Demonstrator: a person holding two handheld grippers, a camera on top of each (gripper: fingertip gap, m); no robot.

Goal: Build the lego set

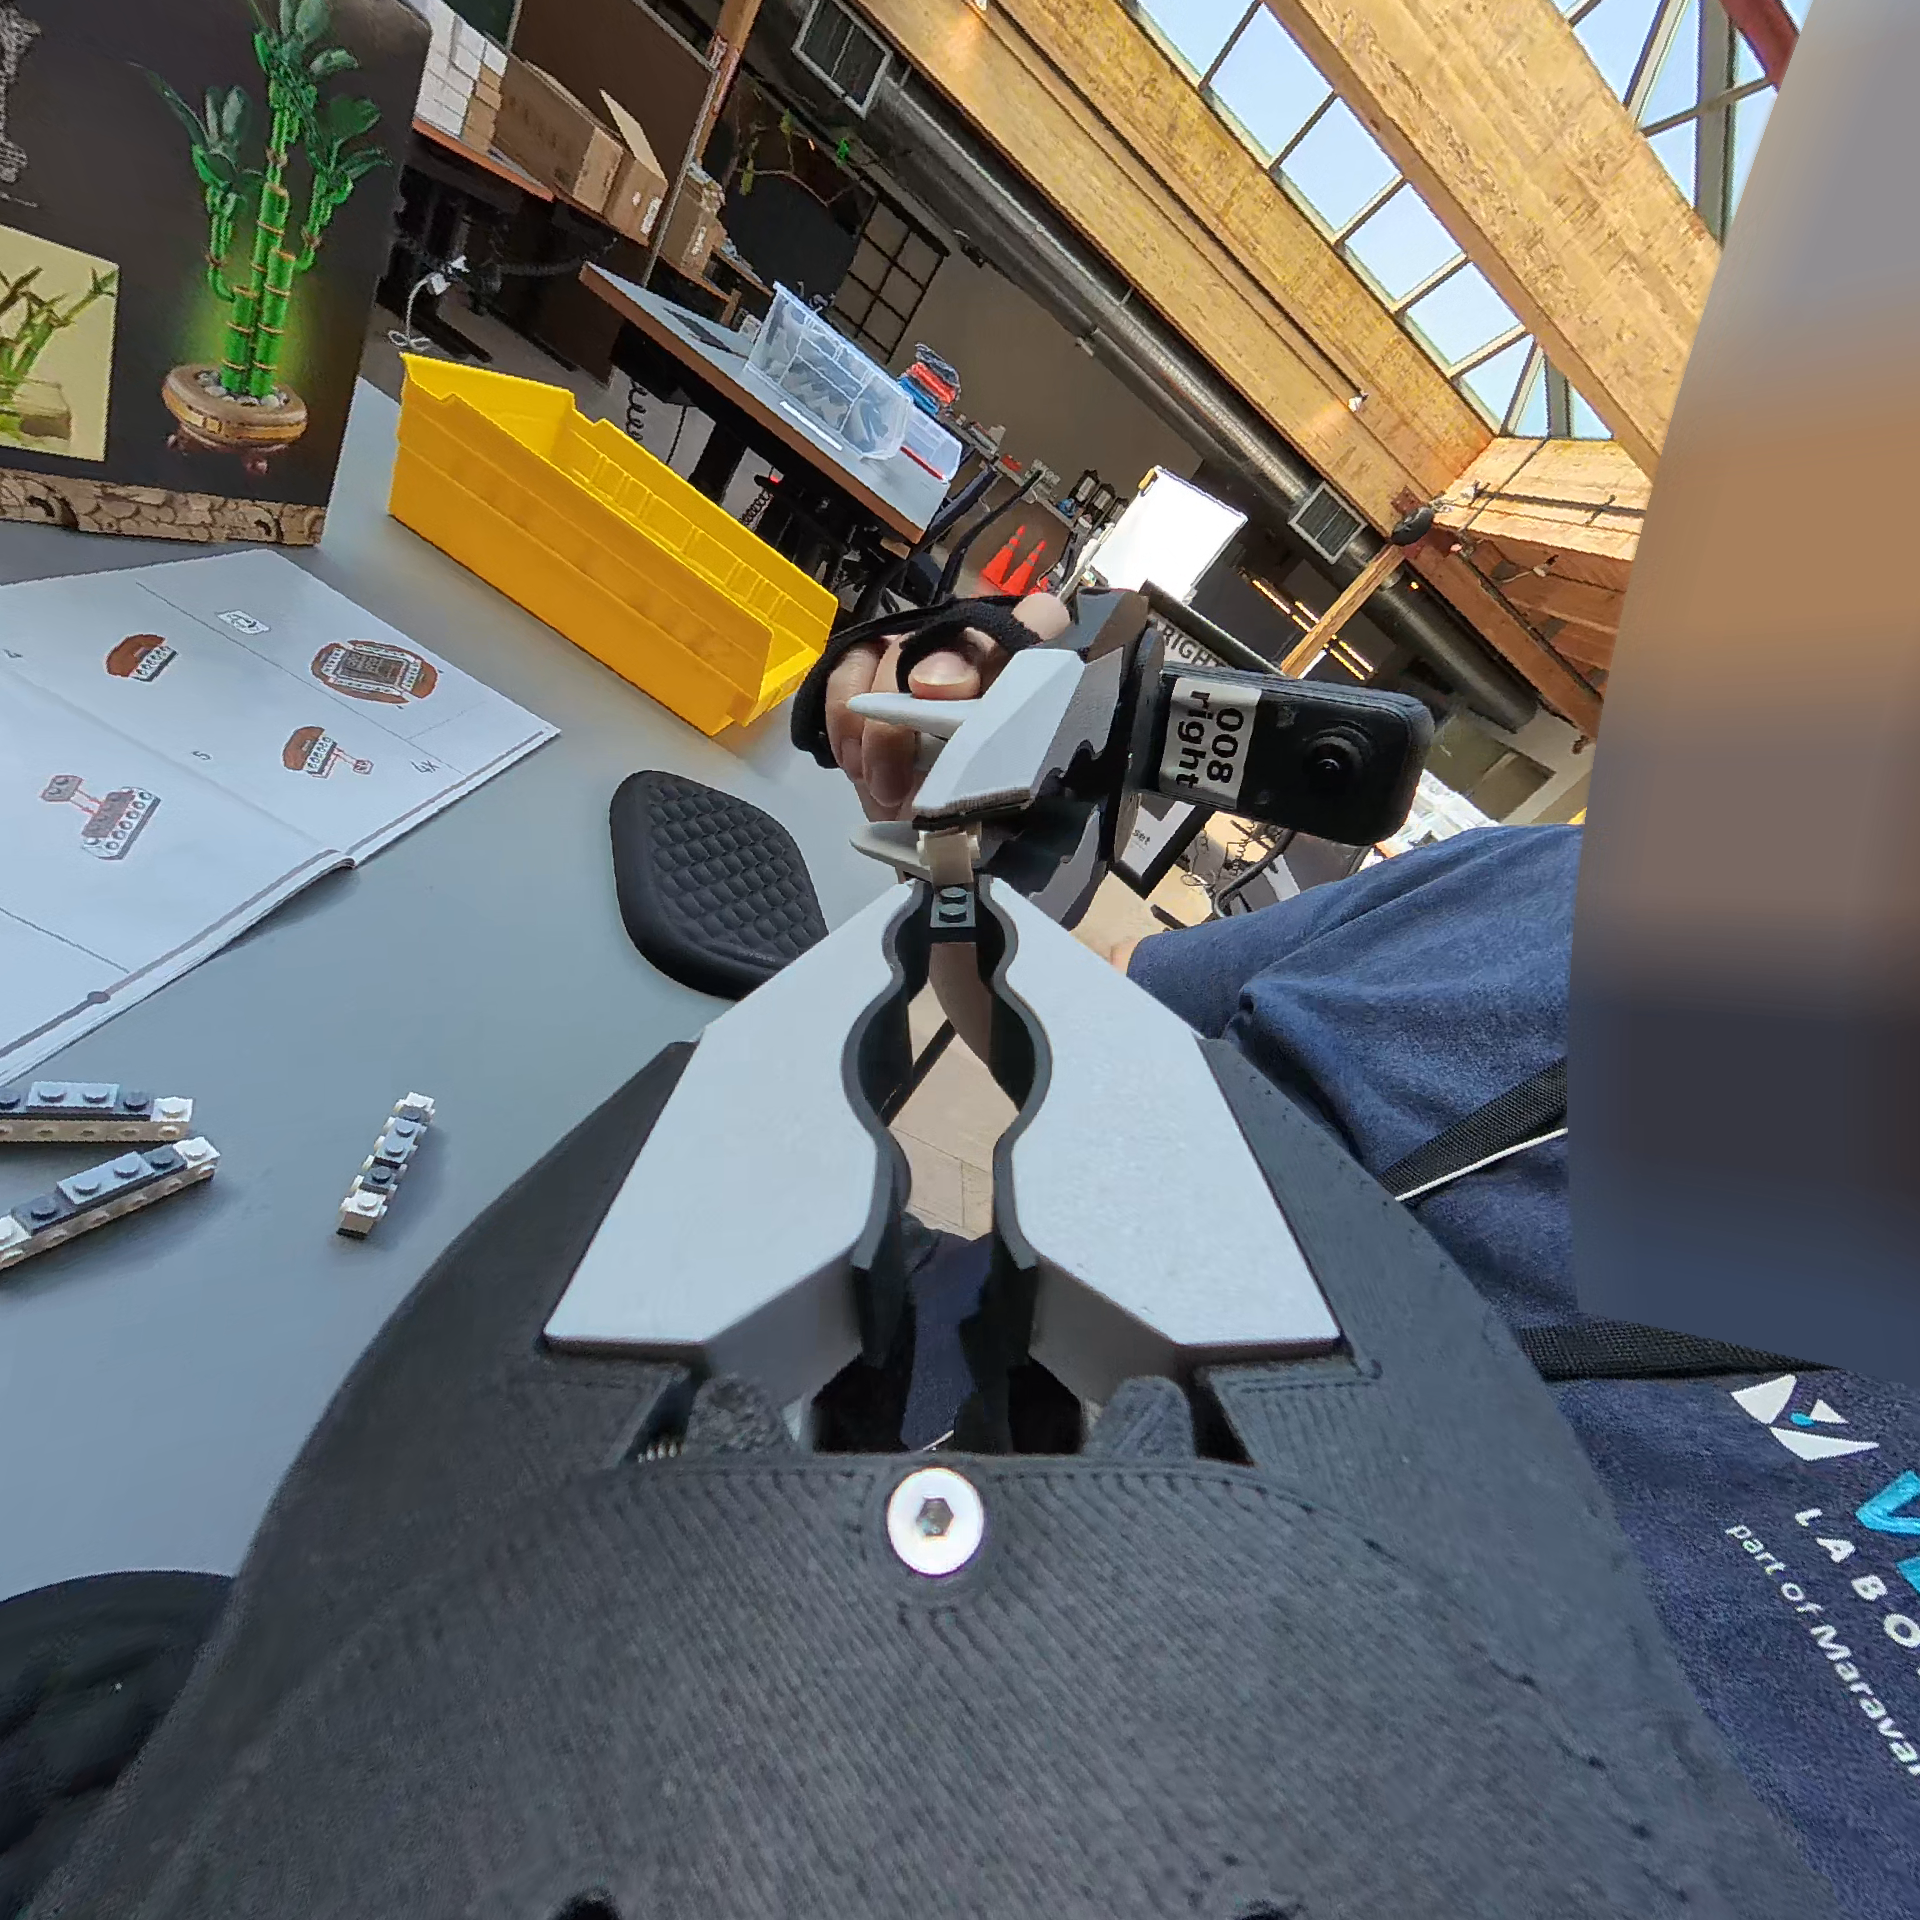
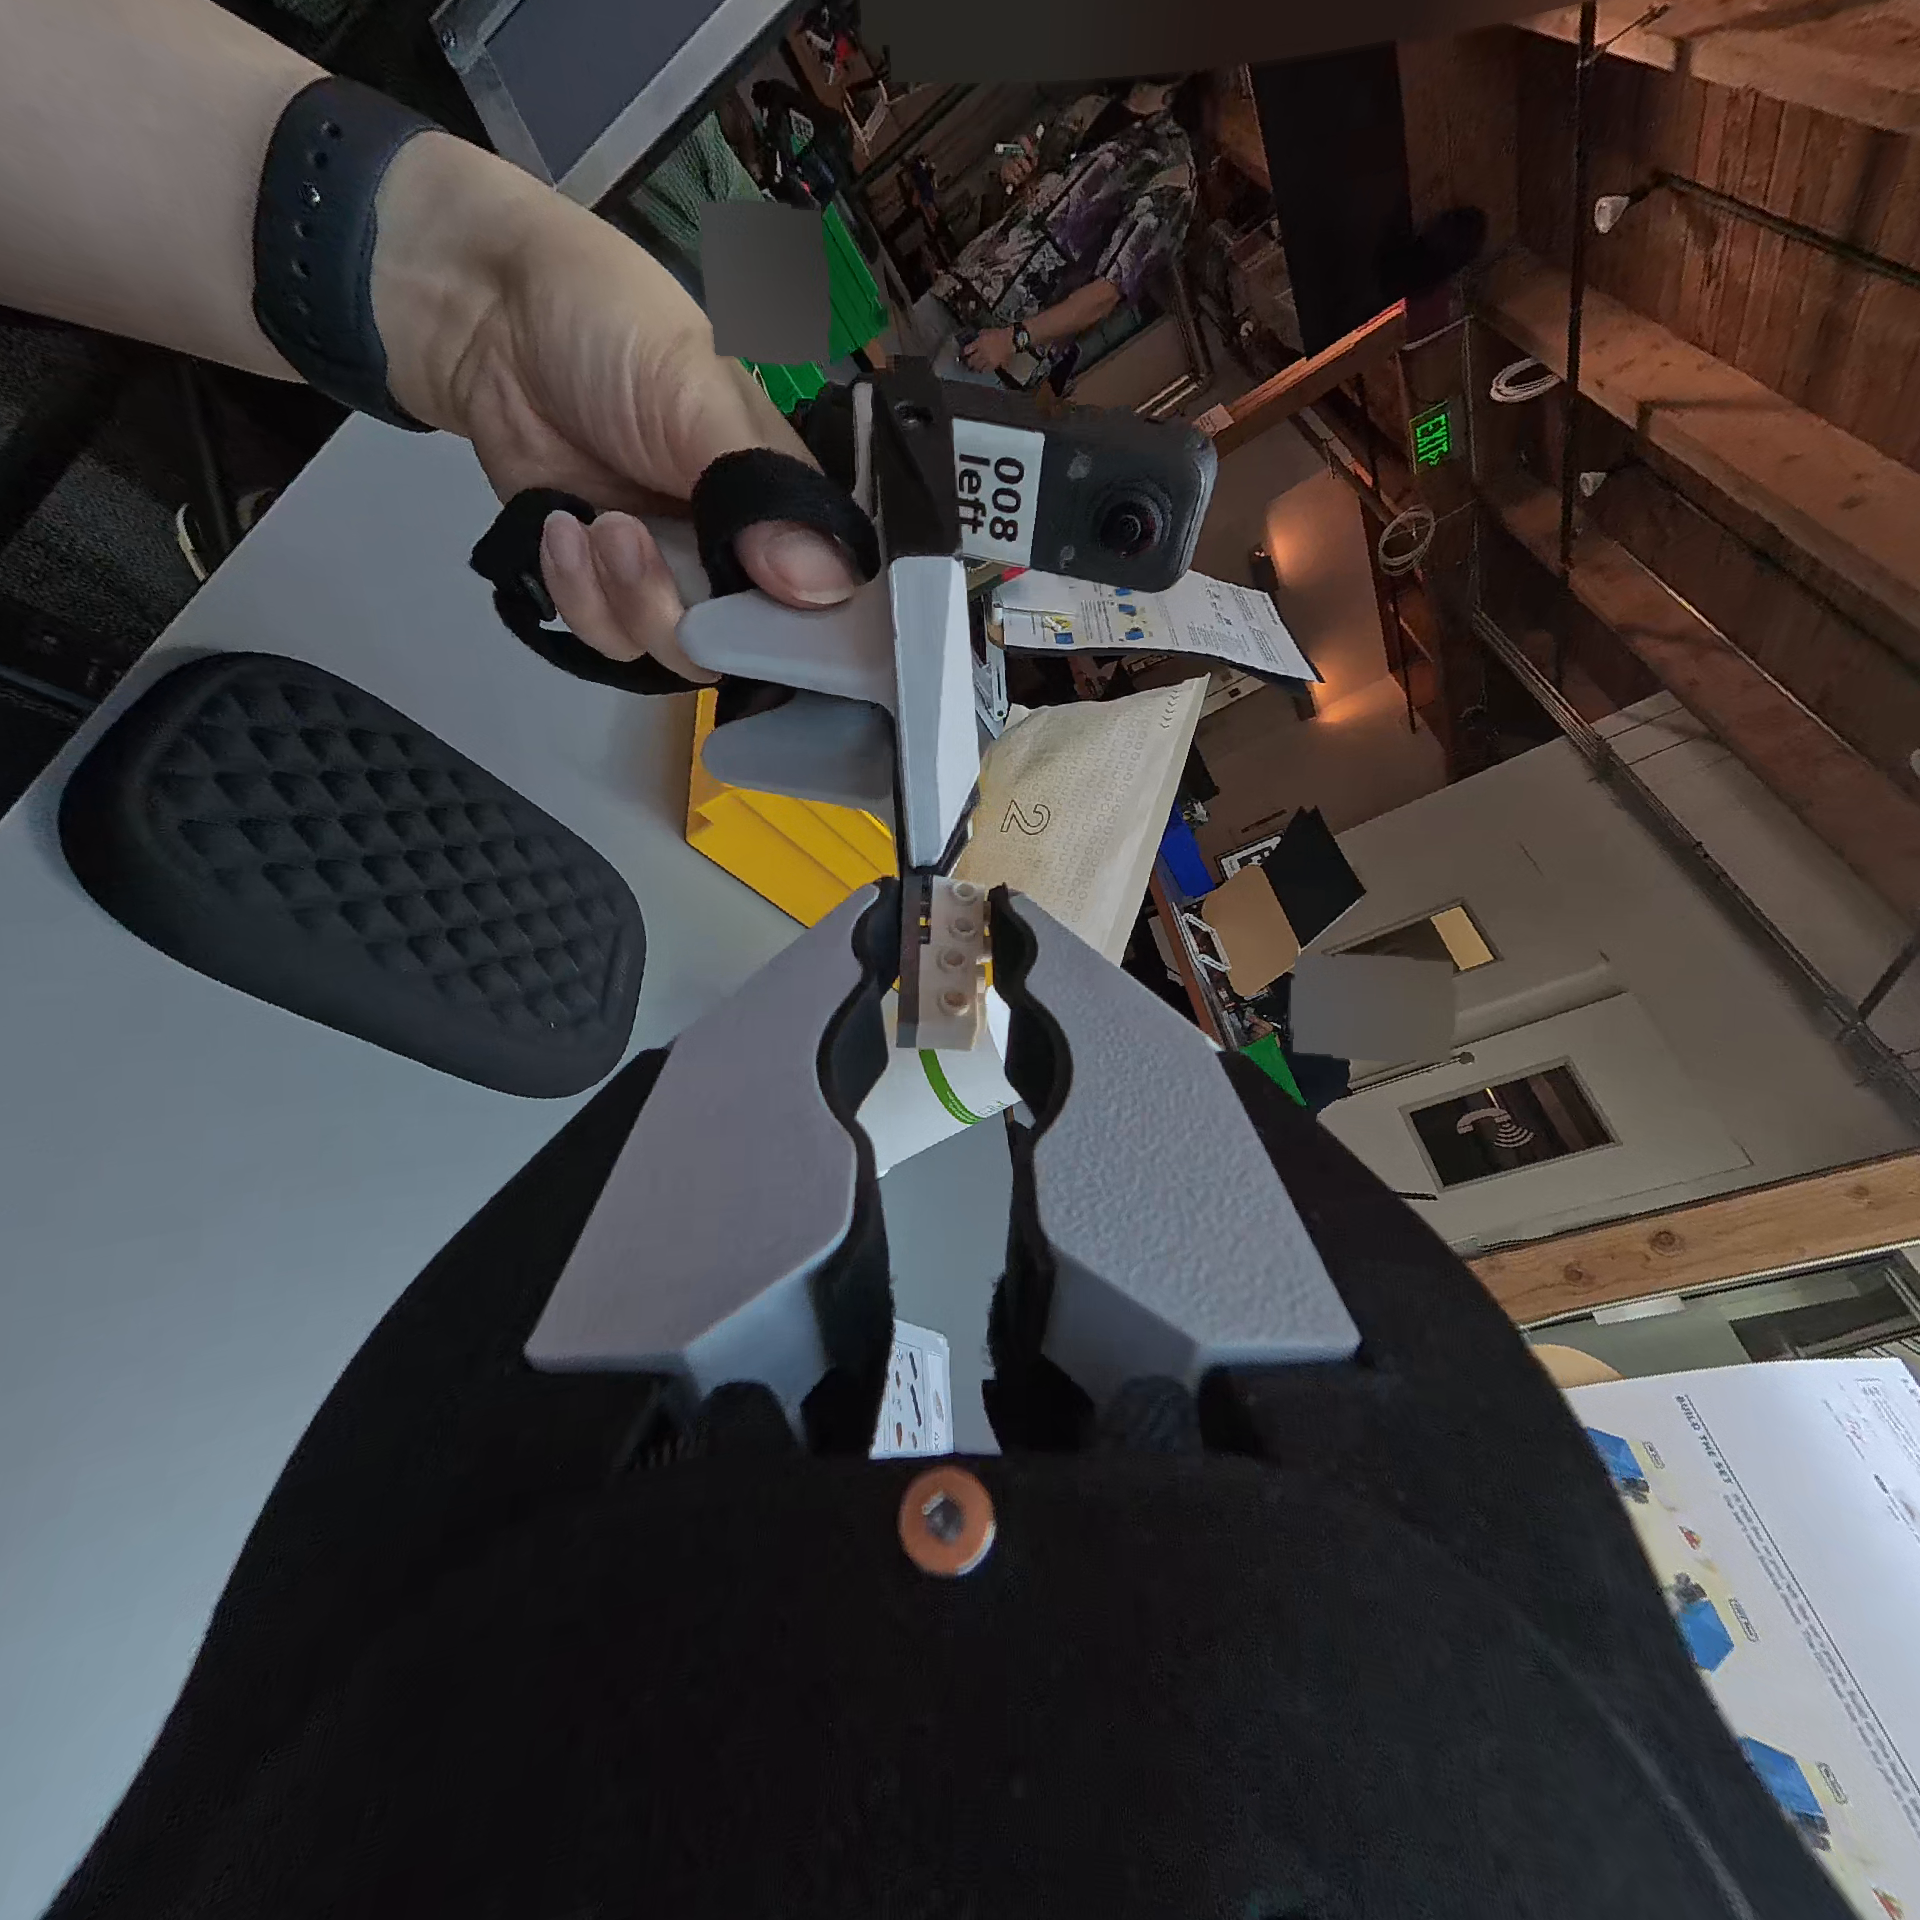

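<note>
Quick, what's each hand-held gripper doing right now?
Left hand-held gripper: closed on the small gray piece.
Right hand-held gripper: closed on the tan brick.

Beside the glossy yellow plastic bin (image 1: pixel 582 561), a matt paper instruction booklet (image 1: pixel 208 748) is seen on the smooth grey table (image 1: pixel 468 987). Nearer than the bin, a black pad (image 1: pixel 717 883) with a quilted rubbery texture is shown. Rough wooden beams (image 1: pixel 1195 208) are seen overhead.
</note>
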